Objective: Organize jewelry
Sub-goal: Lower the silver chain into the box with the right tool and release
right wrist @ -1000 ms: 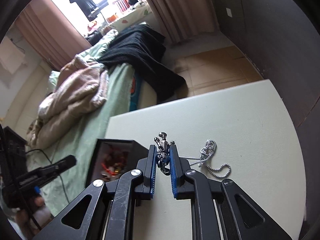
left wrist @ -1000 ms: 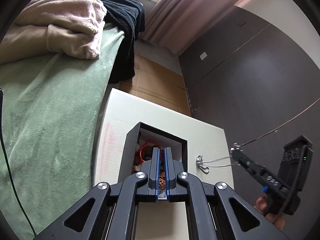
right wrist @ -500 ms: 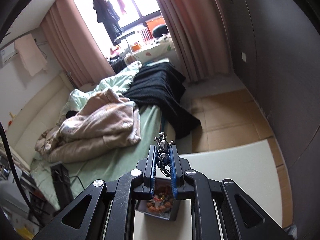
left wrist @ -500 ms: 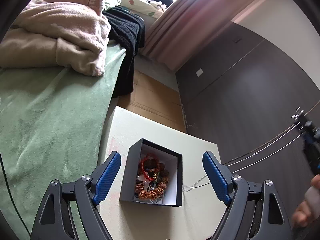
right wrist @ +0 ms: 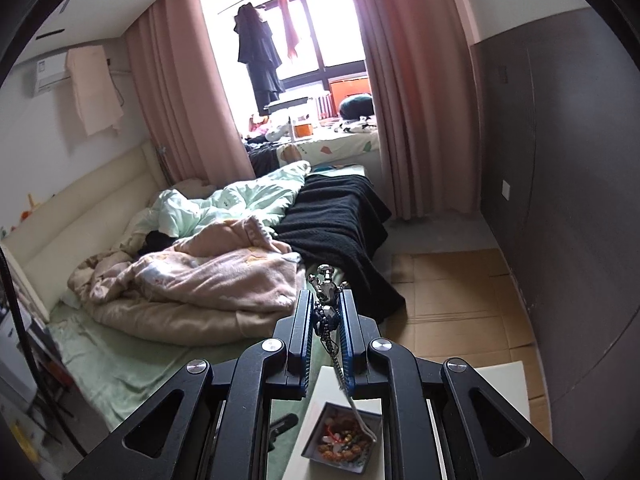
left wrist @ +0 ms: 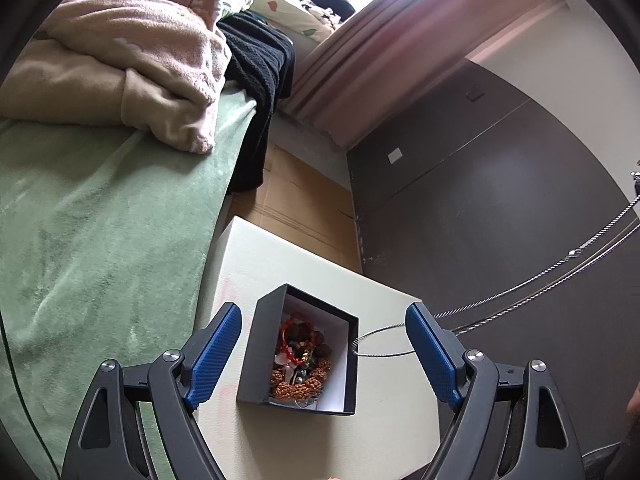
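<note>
A black jewelry box (left wrist: 256, 356) with a white lining stands open on the pale table (left wrist: 280, 268); it holds red and brown bead bracelets (left wrist: 300, 360). My left gripper (left wrist: 324, 354) is open and empty, raised above the box. My right gripper (right wrist: 326, 308) is shut on the pendant (right wrist: 327, 288) of a silver chain necklace (left wrist: 520, 292). The chain hangs down from high above, and its lower end touches the box's right rim. The box also shows far below in the right wrist view (right wrist: 316, 438).
A bed with a green sheet (left wrist: 100, 220), a pink blanket (left wrist: 152, 52) and a black throw (left wrist: 260, 72) lies left of the table. A dark wall (left wrist: 500, 200) stands to the right. Cardboard (left wrist: 296, 196) covers the floor beyond the table.
My left gripper opened, let go of the beaded bracelet in the box and rose. My right gripper lifted the silver necklace high off the table and swung it over toward the box.
</note>
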